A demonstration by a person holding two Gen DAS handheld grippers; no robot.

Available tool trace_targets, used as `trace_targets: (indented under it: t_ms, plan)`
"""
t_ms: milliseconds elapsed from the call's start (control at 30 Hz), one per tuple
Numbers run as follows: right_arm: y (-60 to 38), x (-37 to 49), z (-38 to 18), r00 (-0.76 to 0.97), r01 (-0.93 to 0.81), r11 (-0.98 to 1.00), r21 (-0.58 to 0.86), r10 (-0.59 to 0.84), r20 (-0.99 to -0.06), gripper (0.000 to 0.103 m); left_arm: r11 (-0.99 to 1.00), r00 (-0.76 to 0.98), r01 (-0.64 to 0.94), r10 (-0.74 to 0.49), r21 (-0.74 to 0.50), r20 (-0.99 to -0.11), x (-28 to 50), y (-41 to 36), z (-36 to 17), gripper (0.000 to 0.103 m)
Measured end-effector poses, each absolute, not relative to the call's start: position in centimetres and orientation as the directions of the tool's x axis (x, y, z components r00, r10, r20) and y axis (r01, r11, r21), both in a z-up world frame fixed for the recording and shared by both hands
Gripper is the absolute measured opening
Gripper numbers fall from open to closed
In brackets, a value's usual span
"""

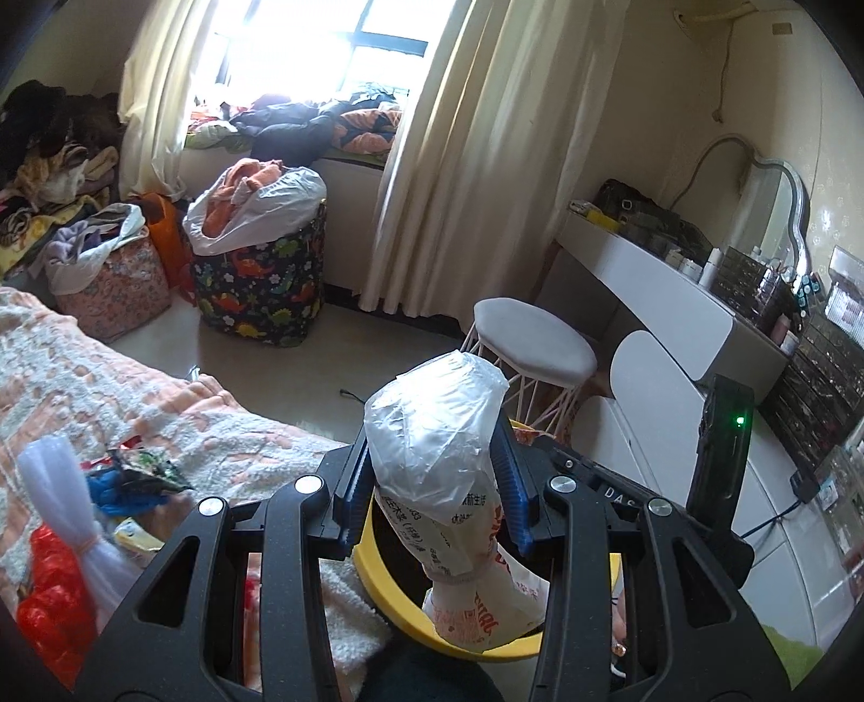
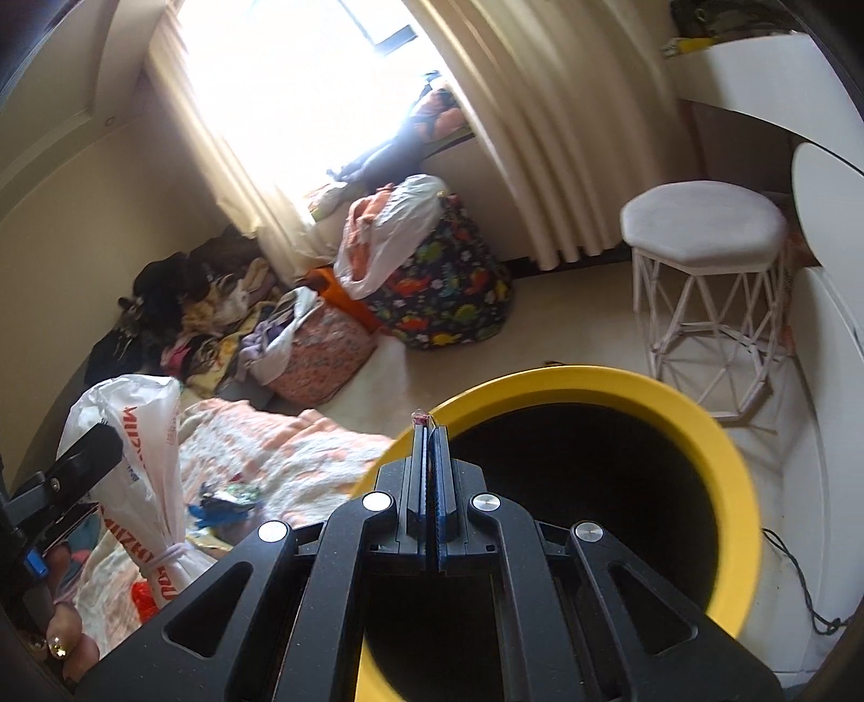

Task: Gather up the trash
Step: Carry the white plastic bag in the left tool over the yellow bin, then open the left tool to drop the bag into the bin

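Cluttered bedroom, sunlit window (image 1: pixel 324 48) upper left, left gripper (image 1: pixel 432 475) pinching white plastic bag (image 1: pixel 437 432) over yellow bin (image 2: pixel 718 464), right gripper (image 2: pixel 430 432) pressed together.

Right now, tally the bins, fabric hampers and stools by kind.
yellow-rimmed bin: 1
fabric hampers: 2, the dinosaur-print hamper and the pink floral hamper
stool: 1
Total: 4

Window (image 1: pixel 302 48) glare — fisheye-warped, dark edges.
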State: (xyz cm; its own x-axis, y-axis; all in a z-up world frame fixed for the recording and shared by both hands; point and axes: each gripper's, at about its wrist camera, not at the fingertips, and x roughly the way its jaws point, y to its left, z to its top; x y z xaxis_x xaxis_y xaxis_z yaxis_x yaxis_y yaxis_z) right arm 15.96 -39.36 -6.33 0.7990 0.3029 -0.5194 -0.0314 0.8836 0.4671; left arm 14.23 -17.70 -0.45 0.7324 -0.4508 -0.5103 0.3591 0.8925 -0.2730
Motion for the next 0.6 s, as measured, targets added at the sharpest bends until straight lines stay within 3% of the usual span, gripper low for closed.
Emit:
trace_targets:
  t_ms: [600]
  plan:
    - [-43.0, 17.5, -10.2, 0.743, 0.063, 0.875, 0.48, 0.28, -0.608, 0.003, 0.91, 0.705, 0.32, -0.416, -0.265, -0.574, 17.6, -20.1, -5.8, 0.034]
